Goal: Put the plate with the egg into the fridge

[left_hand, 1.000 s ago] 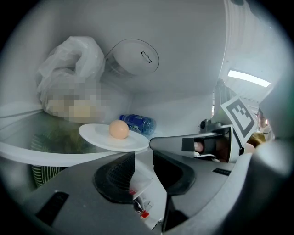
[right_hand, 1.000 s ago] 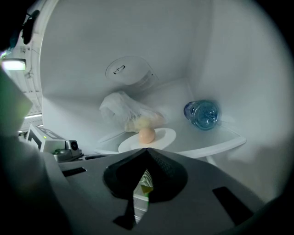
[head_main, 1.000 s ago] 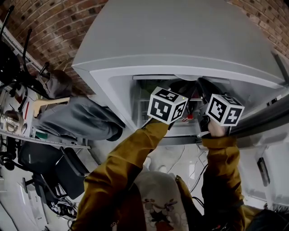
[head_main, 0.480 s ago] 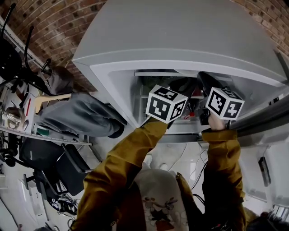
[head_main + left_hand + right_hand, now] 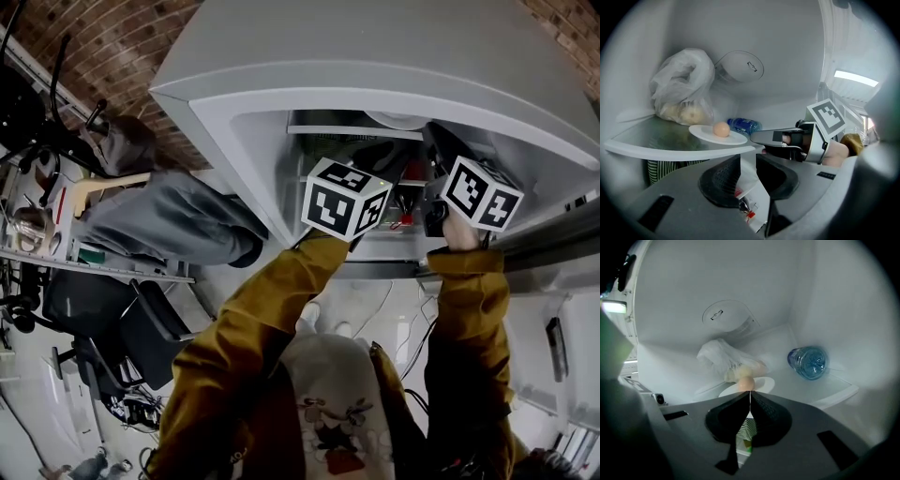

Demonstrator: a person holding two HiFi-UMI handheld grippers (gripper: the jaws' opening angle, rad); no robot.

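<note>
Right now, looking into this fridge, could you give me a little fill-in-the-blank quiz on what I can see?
1. The white plate on the glass shelf carries one ___.
2. The blue bottle lies on its ___.
3. The left gripper is ___, with nothing between its jaws.
4. Behind the plate sits a clear plastic ___.
Missing words: egg; side; open; bag.

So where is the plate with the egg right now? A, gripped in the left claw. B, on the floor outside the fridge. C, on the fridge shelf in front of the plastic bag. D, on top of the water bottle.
C: the plate with the egg lies on the fridge shelf, in front of the plastic bag; the left claw is open and empty.
</note>
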